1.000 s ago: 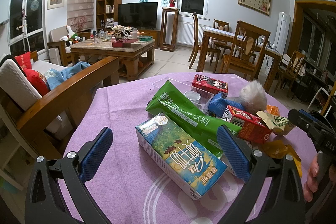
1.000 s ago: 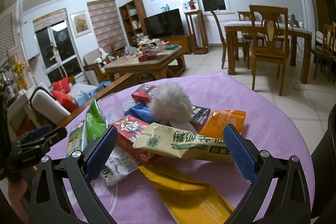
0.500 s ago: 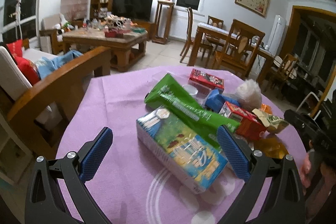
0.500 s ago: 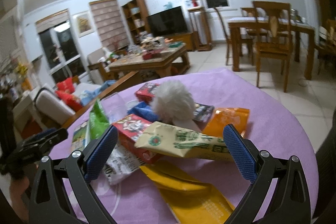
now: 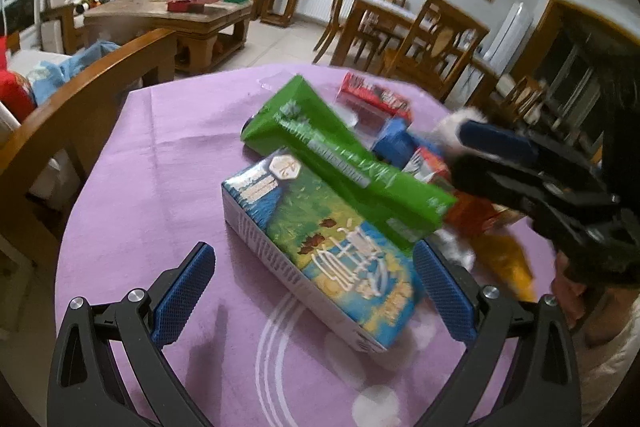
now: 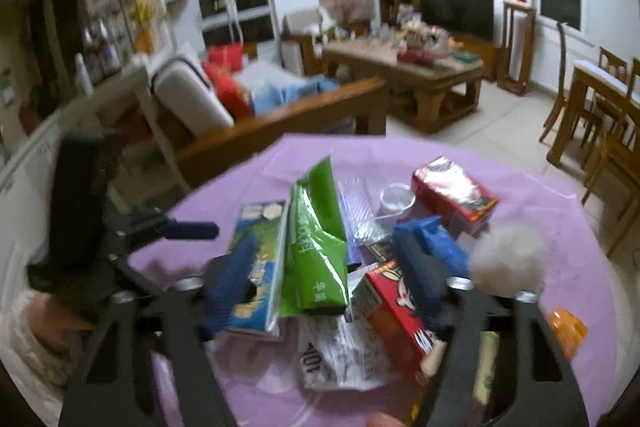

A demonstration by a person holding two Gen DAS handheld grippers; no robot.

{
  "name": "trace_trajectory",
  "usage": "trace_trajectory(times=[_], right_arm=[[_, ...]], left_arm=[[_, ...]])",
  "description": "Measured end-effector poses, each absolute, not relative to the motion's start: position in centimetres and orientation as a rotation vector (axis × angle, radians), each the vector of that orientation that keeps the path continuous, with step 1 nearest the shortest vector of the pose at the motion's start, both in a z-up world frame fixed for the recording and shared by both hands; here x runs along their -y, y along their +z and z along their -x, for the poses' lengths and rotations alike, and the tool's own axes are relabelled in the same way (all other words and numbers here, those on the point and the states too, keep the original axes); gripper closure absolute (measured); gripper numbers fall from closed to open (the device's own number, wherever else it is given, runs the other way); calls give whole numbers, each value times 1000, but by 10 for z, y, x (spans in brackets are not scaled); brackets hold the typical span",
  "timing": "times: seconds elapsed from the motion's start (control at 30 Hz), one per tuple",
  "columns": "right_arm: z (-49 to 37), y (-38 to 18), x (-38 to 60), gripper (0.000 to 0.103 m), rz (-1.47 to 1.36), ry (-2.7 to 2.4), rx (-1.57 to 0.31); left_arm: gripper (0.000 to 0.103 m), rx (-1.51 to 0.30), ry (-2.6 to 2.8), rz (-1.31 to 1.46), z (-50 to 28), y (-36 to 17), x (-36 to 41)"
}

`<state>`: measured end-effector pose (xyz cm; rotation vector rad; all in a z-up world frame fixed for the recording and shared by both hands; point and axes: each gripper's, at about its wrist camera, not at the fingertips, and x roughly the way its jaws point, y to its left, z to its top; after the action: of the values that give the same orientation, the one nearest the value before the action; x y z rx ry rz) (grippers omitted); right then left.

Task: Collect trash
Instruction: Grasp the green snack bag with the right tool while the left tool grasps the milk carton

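Trash lies heaped on a round table under a purple tablecloth (image 5: 160,155). Nearest the left gripper (image 5: 316,291) is a blue-and-green carton (image 5: 320,247) lying flat, its near end between that gripper's two blue pads, which stand wide apart and clear of it, so the gripper is open and holds nothing. A green snack bag (image 5: 340,155) lies slantwise across the carton's far right part, reaching away toward the far left of the heap. Beyond it sit a red box (image 5: 376,97) at the far side, a blue packet (image 5: 394,143) nearer, and a white fluffy ball (image 5: 452,119) to the right, partly hidden by the right gripper (image 5: 496,147), which comes in from the right over the pile.

From the right wrist camera, the right gripper (image 6: 332,283) has its jaws closing, with the near end of the green snack bag (image 6: 316,255) between them. The picture is blurred, and the pads do not appear to press on the bag. The left pad overlaps the carton (image 6: 260,267); the right pad overlaps a red carton with a cartoon face (image 6: 396,311). A crumpled white wrapper (image 6: 340,355) lies nearest, under the bag. Farther off are a clear plastic tray with a small white cup (image 6: 396,199), the red box (image 6: 452,195) and the blue packet (image 6: 436,243); the fluffy ball (image 6: 508,259) sits right, an orange packet (image 6: 568,331) beyond it at the table's right edge. A hand (image 6: 44,311) holds the left gripper at the left.
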<state>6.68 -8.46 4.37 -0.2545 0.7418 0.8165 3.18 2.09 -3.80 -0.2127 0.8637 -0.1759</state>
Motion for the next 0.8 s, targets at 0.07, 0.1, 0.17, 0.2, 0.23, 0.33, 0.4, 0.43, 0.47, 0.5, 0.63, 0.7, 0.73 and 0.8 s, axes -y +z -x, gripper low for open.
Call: trace_trajectory(times=[0.07,0.1,0.17,0.2,0.23,0.33,0.4,0.43,0.47,0.5,0.63,0.7,0.73,0.8], right_arm=[[-73,38,74,48,234,819,-774],[-74,37,71,48,220,830,-790],[-73,32,60,48,213,851,-816],[-70,30,53,48,227,854,-824],[-73,27,46,48,242,855,-834],[-83,15,36,48,278,830,-871],[-86,9,32,49,272,805,-896],[-88,6,32,51,263,803,-905],[-90,3,33,55,257,802,-913],[-90,3,30,55,256,794,-915],[-92,0,31,59,249,778,-929],[-94,-4,28,59,268,763,-930],[-94,-4,29,59,277,762,-932],[-93,-6,23,59,318,757,-933]], left_arm=[[5,-891,-198,258,-37,-46,-27],[5,-902,-202,276,-38,-47,-33],[5,-901,-188,267,-38,-45,-40],[6,-902,-185,260,-38,-43,-42],[7,-906,-186,255,-37,-42,-45],[7,-923,-197,220,-37,-39,-51],[7,-936,-207,206,-37,-37,-54],[7,-939,-214,202,-35,-36,-55],[7,-941,-216,195,-35,-36,-56],[7,-943,-221,190,-35,-36,-57],[7,-957,-248,219,-29,-38,-55],[7,-962,-258,221,-26,-37,-49],[7,-961,-262,223,-25,-35,-46],[7,-960,-263,220,-23,-33,-40]])
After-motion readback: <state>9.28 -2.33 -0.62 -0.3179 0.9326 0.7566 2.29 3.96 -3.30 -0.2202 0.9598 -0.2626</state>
